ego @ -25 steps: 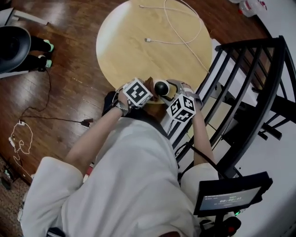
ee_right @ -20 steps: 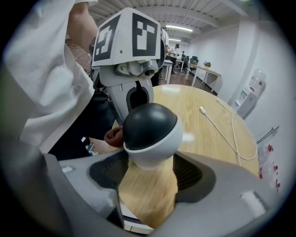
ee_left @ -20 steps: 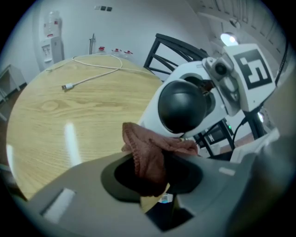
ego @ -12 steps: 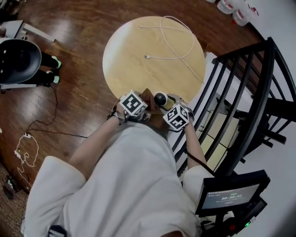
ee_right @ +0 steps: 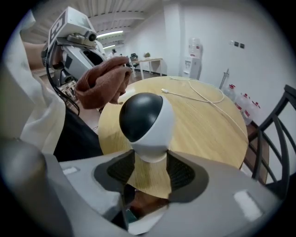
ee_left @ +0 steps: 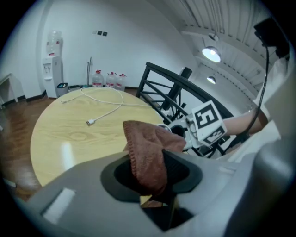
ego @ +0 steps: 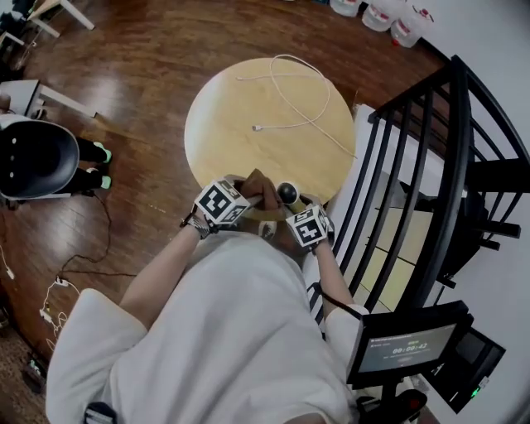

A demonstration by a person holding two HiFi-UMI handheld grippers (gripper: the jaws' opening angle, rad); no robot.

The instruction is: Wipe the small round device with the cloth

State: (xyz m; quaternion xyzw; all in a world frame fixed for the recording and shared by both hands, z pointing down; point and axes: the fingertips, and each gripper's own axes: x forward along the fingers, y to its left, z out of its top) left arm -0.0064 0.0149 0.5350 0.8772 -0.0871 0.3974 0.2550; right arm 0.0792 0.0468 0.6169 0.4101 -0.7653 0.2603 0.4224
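The small round device [ee_right: 145, 120], a white ball with a dark dome, is at the near edge of the round wooden table [ego: 248, 91]. My right gripper [ee_right: 150, 159] is shut on its white base; the jaws have just been closing with that base between them. In the head view the device [ego: 287, 193] shows just ahead of the right gripper [ego: 291, 209]. My left gripper [ee_left: 155, 159] is shut on a bunched brown cloth [ee_left: 148, 148]. The cloth [ego: 257, 189] hangs close to the device's left, and I cannot tell if they touch. The left gripper [ego: 247, 197] sits just left of it.
A white cable [ego: 290, 99] lies across the far half of the table. A black metal railing [ego: 414, 166] runs along the right. Water bottles [ego: 389, 21] stand by the far wall, a black chair [ego: 37, 157] at the left, a small screen [ego: 406, 348] near my right.
The left gripper has lifted the cloth, which now shows more beside the device. The right gripper's marker cube has rolled while it stayed at the table edge.
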